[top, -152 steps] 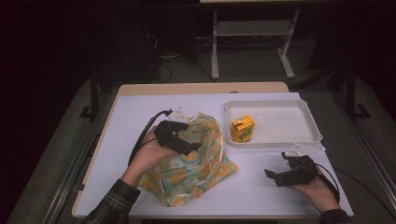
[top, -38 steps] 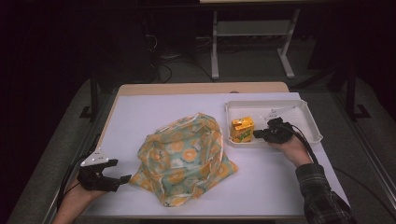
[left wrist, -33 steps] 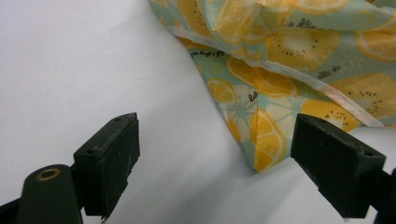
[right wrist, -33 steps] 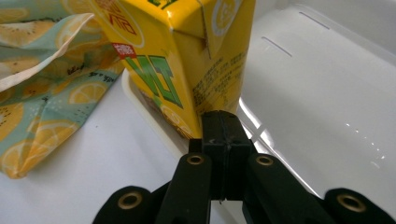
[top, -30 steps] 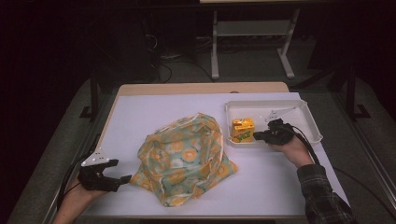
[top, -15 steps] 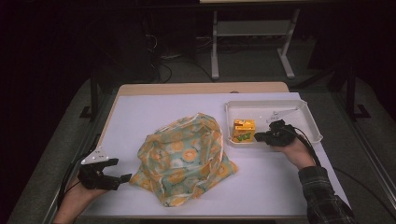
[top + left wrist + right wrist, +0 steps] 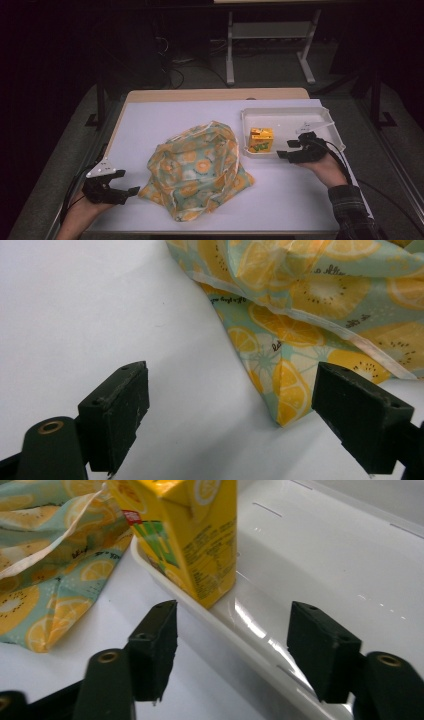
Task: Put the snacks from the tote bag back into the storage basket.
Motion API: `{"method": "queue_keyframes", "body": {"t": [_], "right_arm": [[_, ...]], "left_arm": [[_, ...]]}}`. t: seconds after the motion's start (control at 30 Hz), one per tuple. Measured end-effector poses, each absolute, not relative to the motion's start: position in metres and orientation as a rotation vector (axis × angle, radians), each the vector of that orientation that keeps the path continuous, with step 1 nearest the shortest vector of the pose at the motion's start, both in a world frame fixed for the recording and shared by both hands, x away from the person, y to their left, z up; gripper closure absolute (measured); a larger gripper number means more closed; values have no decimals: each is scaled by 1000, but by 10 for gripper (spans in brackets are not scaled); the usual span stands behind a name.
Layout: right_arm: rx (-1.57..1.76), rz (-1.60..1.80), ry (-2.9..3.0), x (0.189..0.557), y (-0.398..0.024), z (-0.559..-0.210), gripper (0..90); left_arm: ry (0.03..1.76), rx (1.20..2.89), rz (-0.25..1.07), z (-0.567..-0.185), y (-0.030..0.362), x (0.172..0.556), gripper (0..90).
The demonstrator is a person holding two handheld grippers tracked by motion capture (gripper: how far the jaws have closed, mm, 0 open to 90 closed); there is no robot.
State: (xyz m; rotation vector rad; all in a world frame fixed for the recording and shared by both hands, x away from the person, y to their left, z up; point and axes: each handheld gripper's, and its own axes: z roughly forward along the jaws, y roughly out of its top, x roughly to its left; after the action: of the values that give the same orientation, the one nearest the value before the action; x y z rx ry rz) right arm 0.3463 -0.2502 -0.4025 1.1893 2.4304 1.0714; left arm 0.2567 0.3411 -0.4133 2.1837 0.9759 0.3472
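On the left side of the white worktop [image 7: 150, 125], at about 8 o'clock, a hand holds the left gripper [image 7: 131, 191]. Its two black jaws stand wide apart with nothing between them. It points toward 3 o'clock, at the cloth bag [image 7: 197, 170]. In the left gripper view the bottom corner of the cloth bag [image 7: 285, 405] lies just in front of the jaws, nearer the jaw on the right, but not touching either one.

The cloth bag sits in the middle of the worktop. It is soft and crumpled, light green with orange and yellow fruit slices on it. It lies in a loose heap.

To the right of the bag, at about 2 o'clock, is a white tray [image 7: 300, 117]. A yellow juice box [image 7: 261, 139] stands in the tray at its near left corner, close to the bag.

The right gripper [image 7: 285, 150] is just to the right of the juice box, at the near edge of the tray, pointing toward 9 o'clock. Its jaws have just been opening and now stand apart. In the right gripper view the juice box [image 7: 187, 535] stands upright a little way ahead of the jaws, free of them, and nothing is between them but the tray [image 7: 350, 545] rim. A checked sleeve [image 7: 352, 210] shows behind that hand.
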Motion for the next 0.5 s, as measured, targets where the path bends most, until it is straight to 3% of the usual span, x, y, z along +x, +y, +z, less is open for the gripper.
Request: {"method": "queue_keyframes", "body": {"t": [0.5], "right_arm": [[1194, 1075, 2343, 307, -245, -401, 257]], "left_arm": [[972, 2187, 352, -415, 345, 252, 151]]}}
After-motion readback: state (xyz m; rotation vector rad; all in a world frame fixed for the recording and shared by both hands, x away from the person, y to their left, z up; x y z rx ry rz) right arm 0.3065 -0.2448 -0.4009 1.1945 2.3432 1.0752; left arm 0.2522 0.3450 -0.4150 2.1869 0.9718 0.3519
